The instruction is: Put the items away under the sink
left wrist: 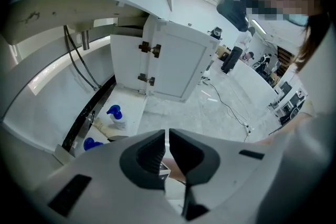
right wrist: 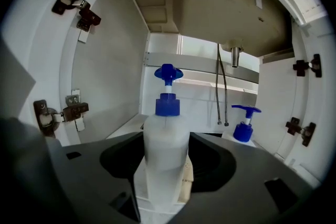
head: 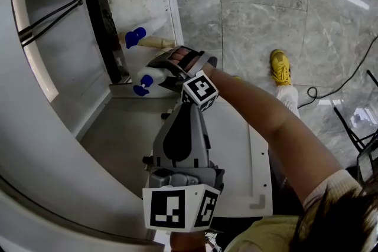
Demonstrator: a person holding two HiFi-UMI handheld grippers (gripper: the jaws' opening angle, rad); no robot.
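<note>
Grey plastic left tool [left wrist: 167, 136] with black-and-white marker cube [head: 177, 209]; pale yellow top [head: 260, 237] at five o'clock, yellow shoe [head: 281, 66] at two.

Inside the cabinet [right wrist: 105, 86], under the sink basin [right wrist: 210, 2], a pump bottle [right wrist: 165, 149] is upright between the jaws of the right gripper [right wrist: 166, 165], near the front. A second pump bottle [right wrist: 244, 126] stands farther in, to its right and apart from it. Two hoses [right wrist: 221, 86] hang behind that one. The left gripper [head: 189, 108] is behind the right gripper, outside the cabinet and nearer the person.
</note>
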